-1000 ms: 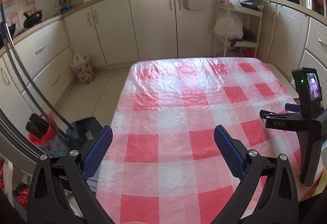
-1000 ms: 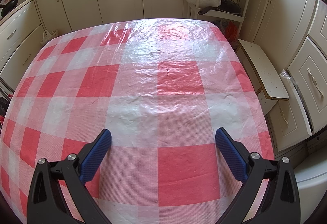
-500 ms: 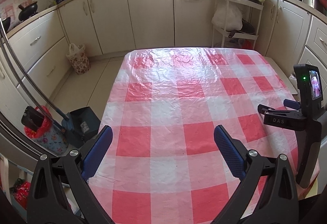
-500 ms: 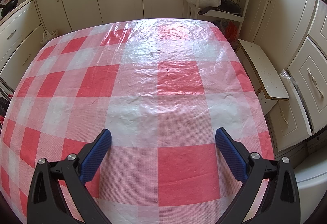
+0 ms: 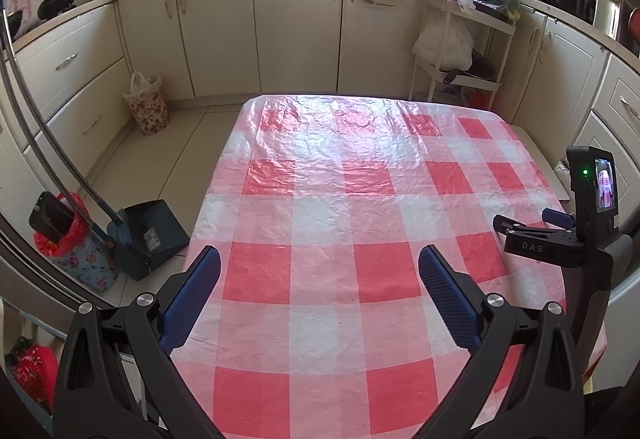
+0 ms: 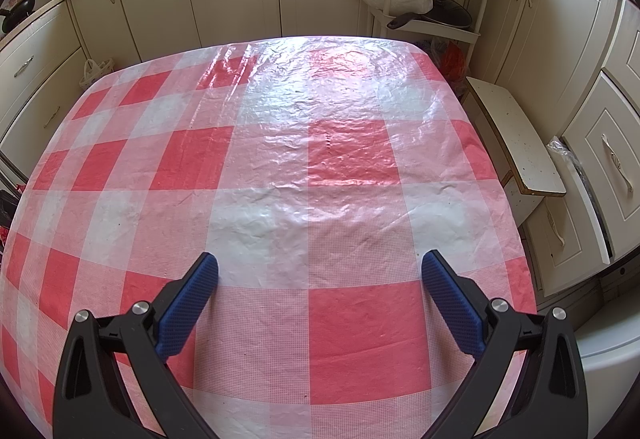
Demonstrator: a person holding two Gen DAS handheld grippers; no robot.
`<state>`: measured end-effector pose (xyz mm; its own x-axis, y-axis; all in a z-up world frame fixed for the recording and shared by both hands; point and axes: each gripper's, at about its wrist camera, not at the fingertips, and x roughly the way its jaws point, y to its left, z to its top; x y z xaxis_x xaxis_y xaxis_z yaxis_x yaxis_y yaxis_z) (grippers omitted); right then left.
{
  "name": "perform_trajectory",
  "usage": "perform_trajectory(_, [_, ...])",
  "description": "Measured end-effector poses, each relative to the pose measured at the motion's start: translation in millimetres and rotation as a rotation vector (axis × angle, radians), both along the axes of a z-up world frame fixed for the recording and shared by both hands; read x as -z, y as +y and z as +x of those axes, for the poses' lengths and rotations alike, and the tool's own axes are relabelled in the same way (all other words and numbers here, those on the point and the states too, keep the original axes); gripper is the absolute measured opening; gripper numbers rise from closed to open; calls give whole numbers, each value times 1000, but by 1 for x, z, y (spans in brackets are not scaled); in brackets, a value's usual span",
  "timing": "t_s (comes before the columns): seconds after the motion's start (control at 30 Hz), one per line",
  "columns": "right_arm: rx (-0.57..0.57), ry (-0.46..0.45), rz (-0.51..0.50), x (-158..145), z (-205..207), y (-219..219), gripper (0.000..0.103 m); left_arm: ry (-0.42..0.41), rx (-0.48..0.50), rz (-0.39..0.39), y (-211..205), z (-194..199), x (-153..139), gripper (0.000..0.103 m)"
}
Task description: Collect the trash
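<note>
1. Jaws of left gripper [image 5: 319, 271] and right gripper [image 6: 319, 279] gape wide, empty
2. Left view has lifted; dustpan [image 5: 148, 235] now shows left of the jaws
3. Trash unseen on surface [image 6: 280, 159]

The left wrist view looks from above the near left corner of the table [image 5: 320, 199], facing across its checked cloth toward the far cabinets [image 5: 296, 23], with floor visible past the left edge. The right wrist view sits lower and nearer, over the near right part of the table [image 6: 280, 167]. Both share the far edge and the white rack [image 5: 460, 51] beyond the far right corner.
</note>
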<state>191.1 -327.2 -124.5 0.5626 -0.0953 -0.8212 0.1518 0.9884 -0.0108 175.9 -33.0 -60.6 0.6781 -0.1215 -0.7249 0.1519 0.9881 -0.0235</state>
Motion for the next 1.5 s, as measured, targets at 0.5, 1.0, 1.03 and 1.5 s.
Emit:
perform_trajectory(0.5, [0,0,0,0,0,0,97,-10,-1,9,11,-5,-9,96])
perform_trajectory(1.0, [0,-1,0,0,0,0,97,4,2,41,6,-5,-4,96])
perform_trajectory(1.03, [0,-1,0,0,0,0,97,4,3,41,5,-5,-4,96])
perform_trajectory(1.5, [0,0,0,0,0,0,97,5,5,46,5,-5,-3,96])
